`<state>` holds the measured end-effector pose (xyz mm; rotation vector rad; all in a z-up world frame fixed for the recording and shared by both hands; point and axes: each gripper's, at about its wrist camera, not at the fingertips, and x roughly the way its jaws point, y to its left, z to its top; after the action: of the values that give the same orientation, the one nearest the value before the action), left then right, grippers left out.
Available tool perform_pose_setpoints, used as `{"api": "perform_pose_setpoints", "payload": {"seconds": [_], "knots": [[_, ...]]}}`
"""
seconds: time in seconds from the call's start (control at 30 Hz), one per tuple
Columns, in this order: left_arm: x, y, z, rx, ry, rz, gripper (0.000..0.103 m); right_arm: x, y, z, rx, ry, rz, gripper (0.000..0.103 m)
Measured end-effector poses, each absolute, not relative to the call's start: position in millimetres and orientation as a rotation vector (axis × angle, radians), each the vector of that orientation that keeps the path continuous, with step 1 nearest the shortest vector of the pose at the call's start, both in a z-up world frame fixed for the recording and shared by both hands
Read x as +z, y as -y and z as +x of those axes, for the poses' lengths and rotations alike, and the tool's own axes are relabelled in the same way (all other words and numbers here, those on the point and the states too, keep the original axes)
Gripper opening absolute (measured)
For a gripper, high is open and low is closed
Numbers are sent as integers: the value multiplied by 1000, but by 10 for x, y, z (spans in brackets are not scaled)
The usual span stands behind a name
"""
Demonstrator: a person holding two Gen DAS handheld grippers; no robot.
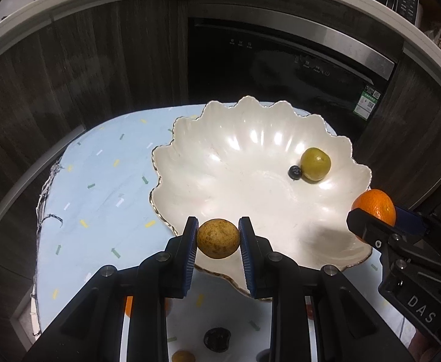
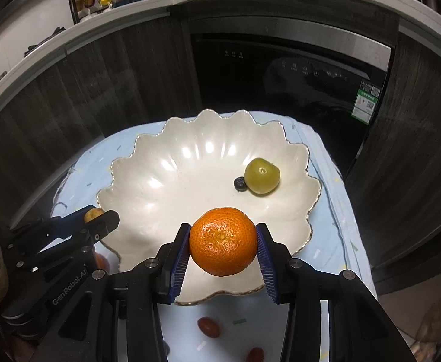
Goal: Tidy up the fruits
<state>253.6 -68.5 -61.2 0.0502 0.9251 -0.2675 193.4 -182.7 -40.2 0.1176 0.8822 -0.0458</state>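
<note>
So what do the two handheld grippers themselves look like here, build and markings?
Both are matte black angular frames with silver bolt heads and ribbed blue finger pads. The left gripper reads "GenRobot.AI" on its side; the right gripper shows "DAS". No cables or sleeves visible.

One bowl (image 2: 148,187), two claws (image 1: 218,238) (image 2: 222,241)

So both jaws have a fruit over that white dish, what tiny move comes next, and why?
Probably lower and let go. The left gripper pinches a brownish fruit over the scalloped bowl, and the right gripper holds an orange there too. A green fruit and blueberry already lie inside.
</note>
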Motion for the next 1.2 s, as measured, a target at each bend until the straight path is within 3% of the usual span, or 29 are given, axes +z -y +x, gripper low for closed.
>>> {"api": "perform_pose_setpoints", "payload": {"seconds": [0.5, 0.57, 0.63, 0.7, 0.8, 0.87, 1.03, 1.2], "knots": [[-753, 726, 2631, -270, -976, 55, 28, -664, 1810, 2059, -31, -991, 130, 44], [-757, 728, 2631, -269, -979, 61, 34, -671, 1808, 2053, -27, -992, 133, 44], [-736, 720, 2620, -257, -966, 68, 53, -670, 1808, 2060, -27, -994, 129, 45], [-701, 701, 2609, -251, -949, 64, 57, -671, 1809, 2070, -27, -1001, 129, 45], [-678, 673, 2612, -238, -947, 64, 63, -646, 1820, 2066, -32, -990, 129, 73], [-667, 634, 2610, -221, -943, 56, 72, -579, 1842, 2035, -77, -950, 112, 83], [-629, 568, 2578, -188, -927, 52, 86, -491, 1886, 2015, -114, -920, 111, 84], [-590, 542, 2549, -174, -920, 52, 90, -463, 1879, 2003, -121, -913, 106, 84]]}}
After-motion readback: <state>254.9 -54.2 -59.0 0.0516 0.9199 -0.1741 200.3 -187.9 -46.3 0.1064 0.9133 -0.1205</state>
